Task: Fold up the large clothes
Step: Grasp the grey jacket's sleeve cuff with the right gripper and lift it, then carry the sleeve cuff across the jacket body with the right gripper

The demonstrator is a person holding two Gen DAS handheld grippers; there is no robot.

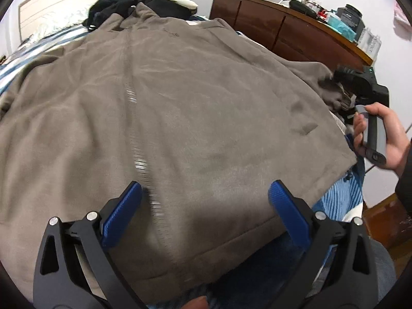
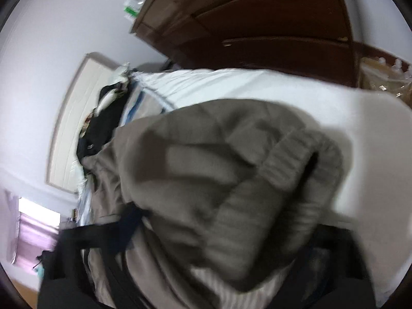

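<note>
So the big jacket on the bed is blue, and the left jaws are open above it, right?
Not quite. The jacket is grey-brown, not blue; only the striped sheet under it is blue. The left wrist view shows this. The left gripper is indeed open above the jacket on the bed.

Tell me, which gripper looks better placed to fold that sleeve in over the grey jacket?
Probably the right gripper: it appears already shut on the sleeve at the jacket's right edge. The left gripper hangs open over the hem, holding nothing.
</note>
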